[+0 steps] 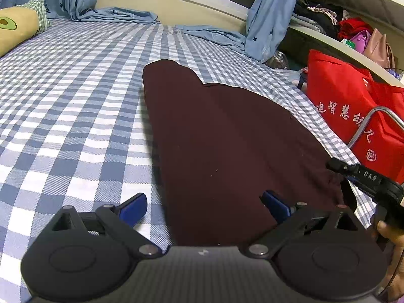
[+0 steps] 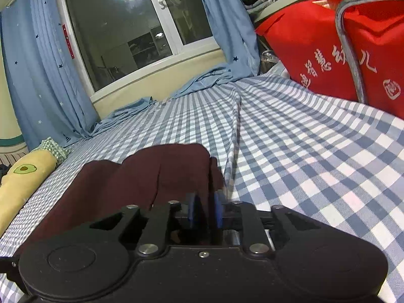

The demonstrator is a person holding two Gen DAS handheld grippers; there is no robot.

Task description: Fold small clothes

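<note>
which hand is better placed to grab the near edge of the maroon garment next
Left, probably. The left tool is wide open and straddles the near edge of the maroon garment. The right tool is at the garment's corner, pads only slightly apart with a fold between them.

Right gripper (image 2: 205, 210), blue pads slightly parted, at the edge of a dark maroon garment (image 2: 141, 176) lying on a blue-and-white checked bedsheet (image 2: 290, 139).

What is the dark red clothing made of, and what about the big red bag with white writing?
The dark maroon garment looks like soft, matte knit fabric, maybe cotton: it lies limp with gentle creases and a few lint specks. The red bag with white characters seems a stiffer non-woven cloth, holding sharp folds with a faint sheen.
</note>
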